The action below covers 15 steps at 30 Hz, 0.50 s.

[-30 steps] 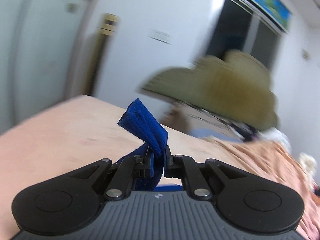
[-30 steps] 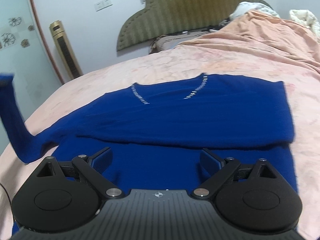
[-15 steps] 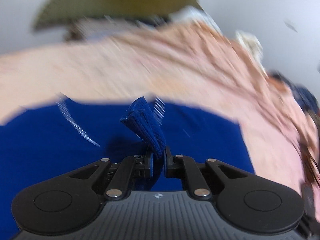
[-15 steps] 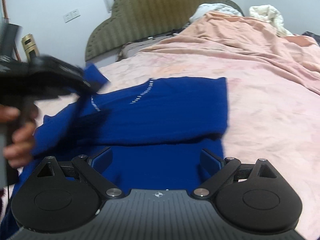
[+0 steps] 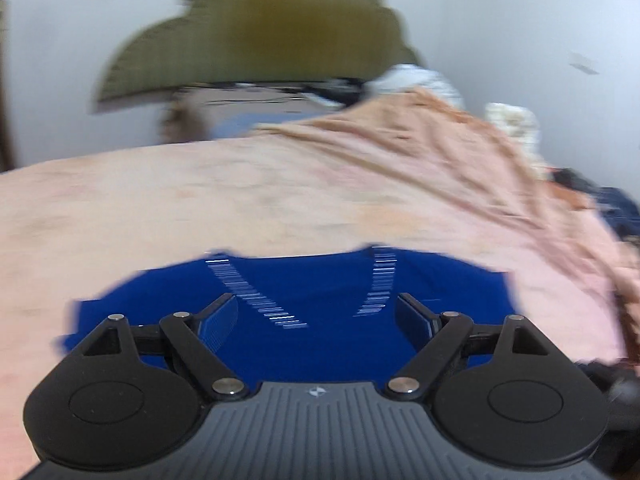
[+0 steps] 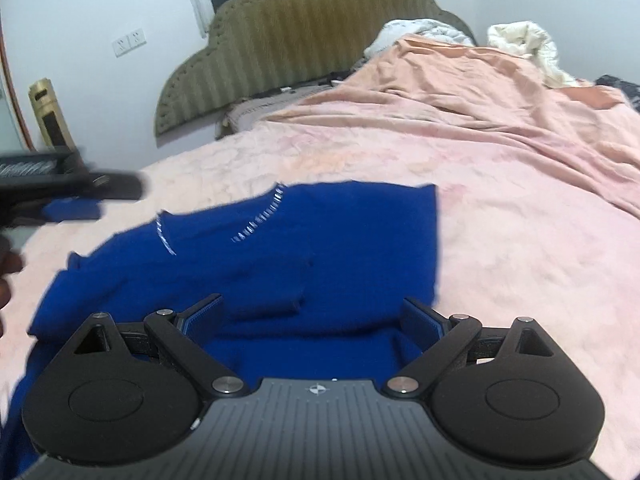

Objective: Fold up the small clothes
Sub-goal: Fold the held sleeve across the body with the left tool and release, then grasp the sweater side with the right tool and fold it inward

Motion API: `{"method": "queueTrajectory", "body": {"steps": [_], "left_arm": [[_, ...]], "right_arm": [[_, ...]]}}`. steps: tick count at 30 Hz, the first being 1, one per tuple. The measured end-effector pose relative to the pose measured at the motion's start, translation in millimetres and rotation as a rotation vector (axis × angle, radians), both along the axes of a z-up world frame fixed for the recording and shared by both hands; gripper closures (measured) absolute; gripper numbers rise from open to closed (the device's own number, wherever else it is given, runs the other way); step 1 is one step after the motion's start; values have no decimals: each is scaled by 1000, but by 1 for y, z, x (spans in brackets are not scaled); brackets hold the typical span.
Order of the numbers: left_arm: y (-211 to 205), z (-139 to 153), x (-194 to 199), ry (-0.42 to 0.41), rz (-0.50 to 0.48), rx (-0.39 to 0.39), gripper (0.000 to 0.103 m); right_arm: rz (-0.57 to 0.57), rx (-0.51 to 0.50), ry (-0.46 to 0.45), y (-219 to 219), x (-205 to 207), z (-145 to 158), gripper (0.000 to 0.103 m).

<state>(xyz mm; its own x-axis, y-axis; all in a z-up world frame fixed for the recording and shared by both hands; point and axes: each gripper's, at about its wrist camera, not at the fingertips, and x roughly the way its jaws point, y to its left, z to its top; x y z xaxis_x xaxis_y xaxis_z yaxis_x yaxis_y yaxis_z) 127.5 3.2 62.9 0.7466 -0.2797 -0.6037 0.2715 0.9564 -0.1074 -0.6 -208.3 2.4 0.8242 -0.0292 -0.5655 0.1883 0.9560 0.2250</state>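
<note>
A royal-blue sweater (image 6: 288, 248) with a white-trimmed V-neck lies on the pink bedspread (image 6: 500, 240), both sleeves folded across its front. It also shows in the left wrist view (image 5: 320, 292). My left gripper (image 5: 316, 320) is open and empty, hovering over the sweater's neckline; it also shows in the right wrist view (image 6: 92, 192) at the far left, blurred. My right gripper (image 6: 312, 320) is open and empty, just above the sweater's lower part.
An olive padded headboard (image 6: 304, 36) stands at the far end of the bed. A rumpled peach blanket (image 6: 500, 96) and white bedding (image 6: 524, 44) lie on the right. A gold floor unit (image 6: 50, 116) stands by the left wall.
My left gripper carried the sleeve across the sweater, opened and let it go. The sleeve now lies folded on the sweater. My right gripper stayed open and shifted slightly.
</note>
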Motion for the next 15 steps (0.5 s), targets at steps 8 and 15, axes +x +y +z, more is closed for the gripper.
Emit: {"method": "queueTrajectory", "body": {"steps": [8, 15], "left_arm": [[63, -25, -7, 55, 191, 58, 17], [95, -20, -4, 33, 302, 44, 17]], "right_arm": [[15, 269, 46, -39, 73, -21, 33], [79, 158, 115, -20, 97, -27, 93]]}}
